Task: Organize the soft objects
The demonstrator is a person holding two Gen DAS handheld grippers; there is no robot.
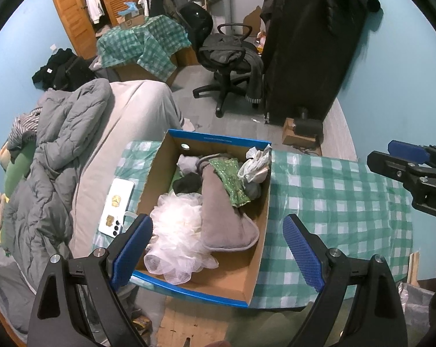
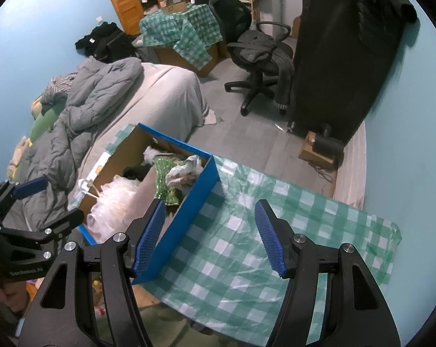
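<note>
1. Both grippers stand wide and hold nothing: your left gripper hangs over the near end of the box, your right gripper over its right wall.
2. Soft objects already lie inside: a white mesh puff, a grey slipper, a green sequinned cloth and a crumpled bag.
3. Right of the box, the checked cloth shows nothing left to gather, so sorting looks nearly done.
4. A phone lies left of the box.
</note>
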